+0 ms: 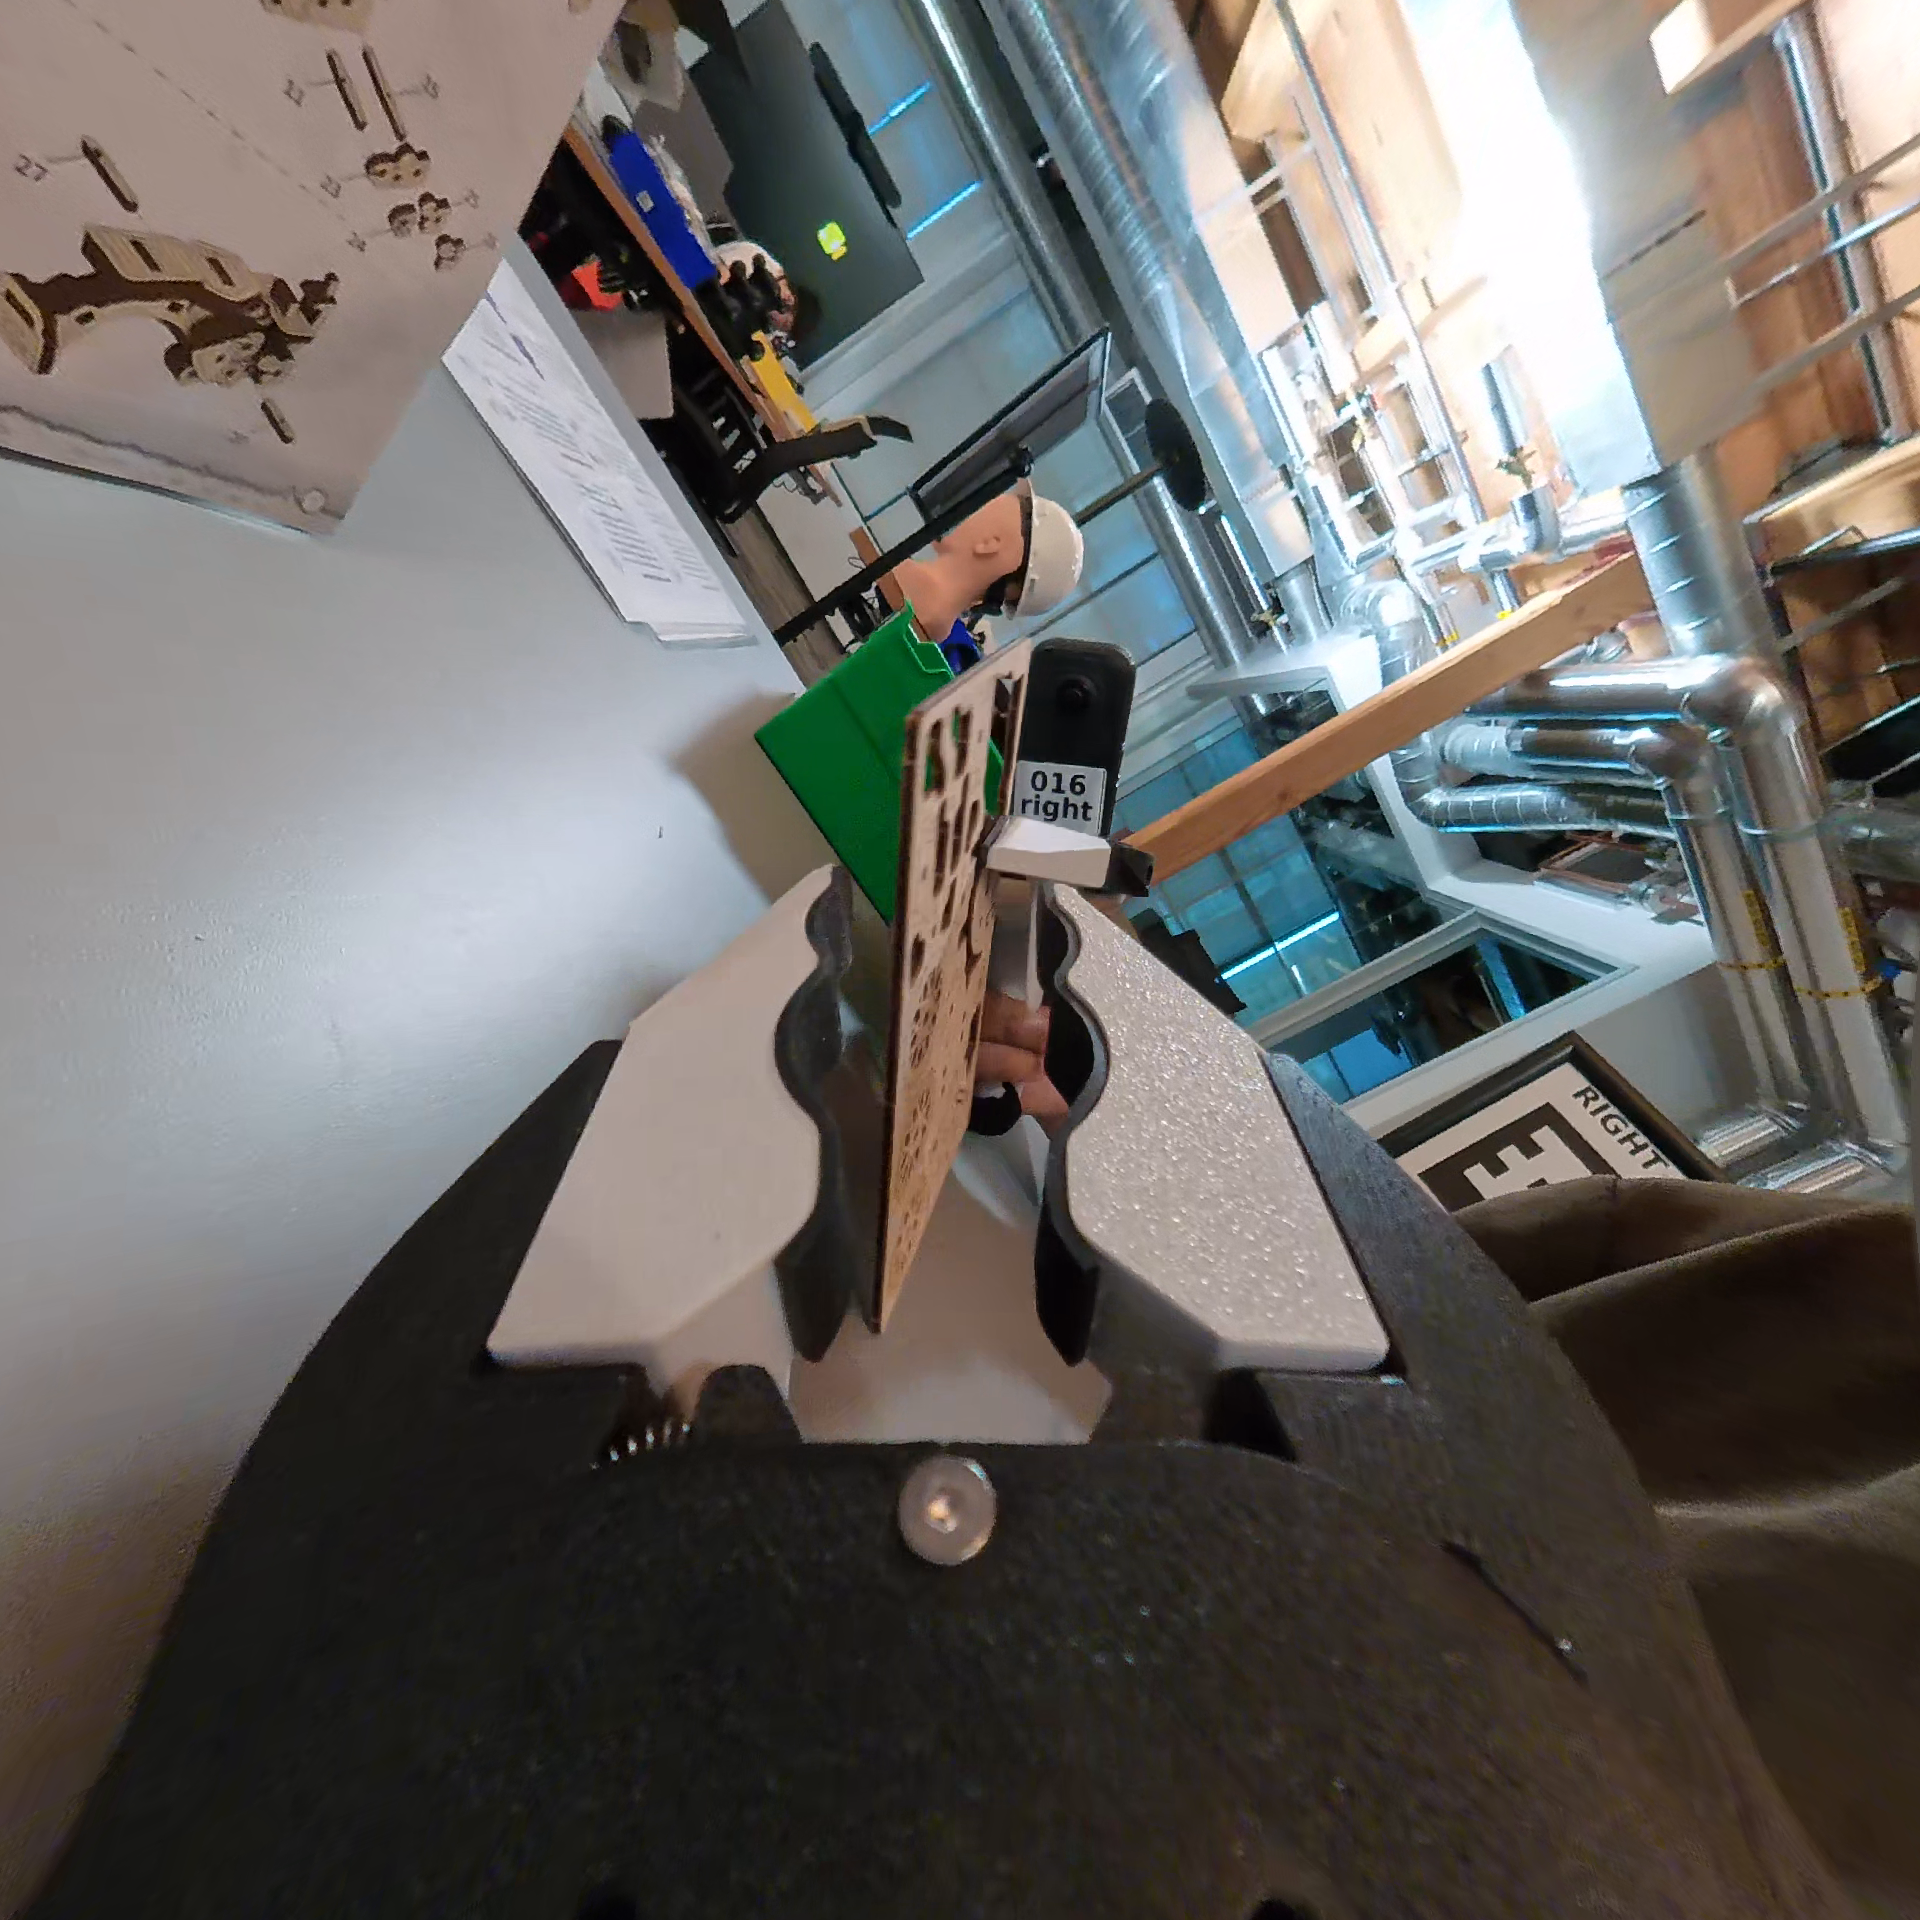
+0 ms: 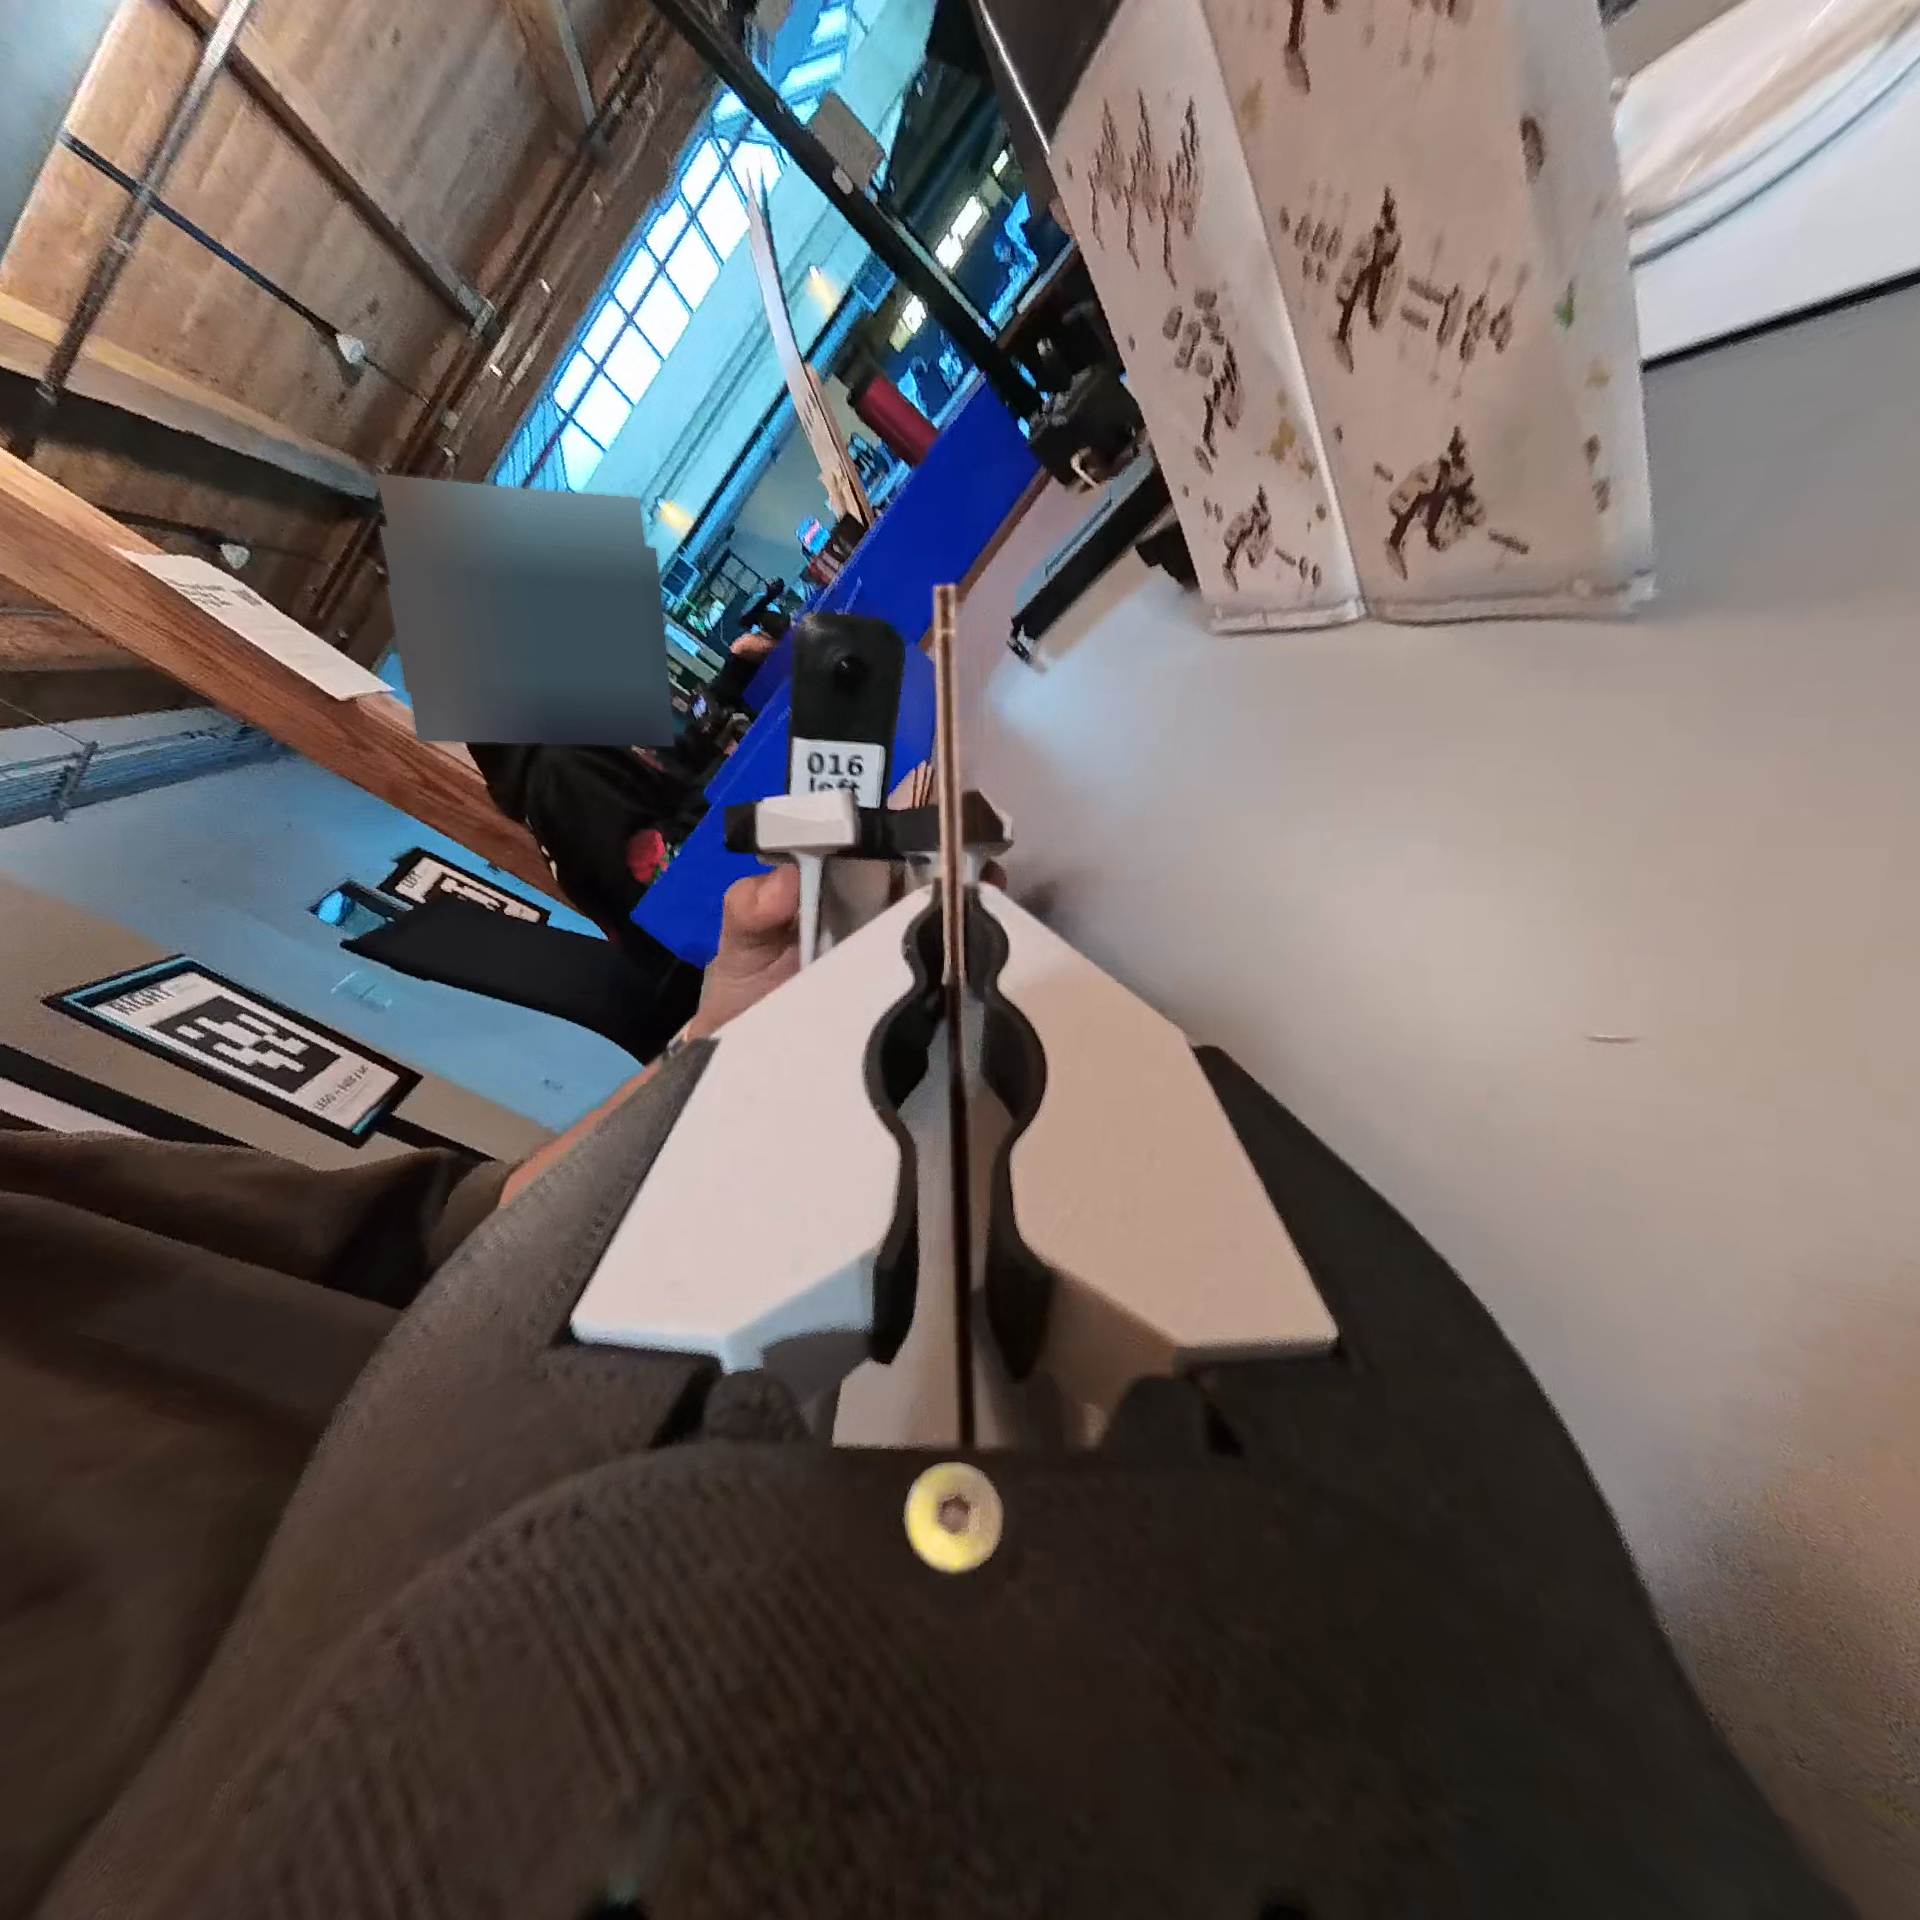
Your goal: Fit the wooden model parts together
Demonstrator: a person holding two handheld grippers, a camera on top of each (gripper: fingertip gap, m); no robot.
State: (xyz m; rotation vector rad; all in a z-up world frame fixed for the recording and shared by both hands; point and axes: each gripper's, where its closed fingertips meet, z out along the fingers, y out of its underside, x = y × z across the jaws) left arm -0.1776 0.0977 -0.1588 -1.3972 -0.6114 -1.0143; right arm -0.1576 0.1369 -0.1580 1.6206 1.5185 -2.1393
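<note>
The right gripper [image 2: 954, 935] has its jaws closed tight on a thin, flat wooden sheet [image 2: 948, 790], seen edge-on. That laser-cut sheet [image 1: 940, 1039], full of cutouts, stands between the left gripper's [image 1: 940, 935] wider-set jaws; whether they pinch it I cannot tell. Beyond the sheet sits a green box [image 1: 831, 769] on the smooth grey surface [image 1: 312, 935].

Open grey tabletop [image 2: 1455, 935] to one side of the wooden sheet [image 1: 940, 997], bare up to the printed instruction stand [image 2: 1382, 312]. Blocked directly ahead: opposing gripper [image 1: 1049, 862], nose to nose across the sheet. Green bin [image 1: 842, 769] just behind the sheet. Paper sheet [image 1: 592, 468] lying flat near the table's far edge.
</note>
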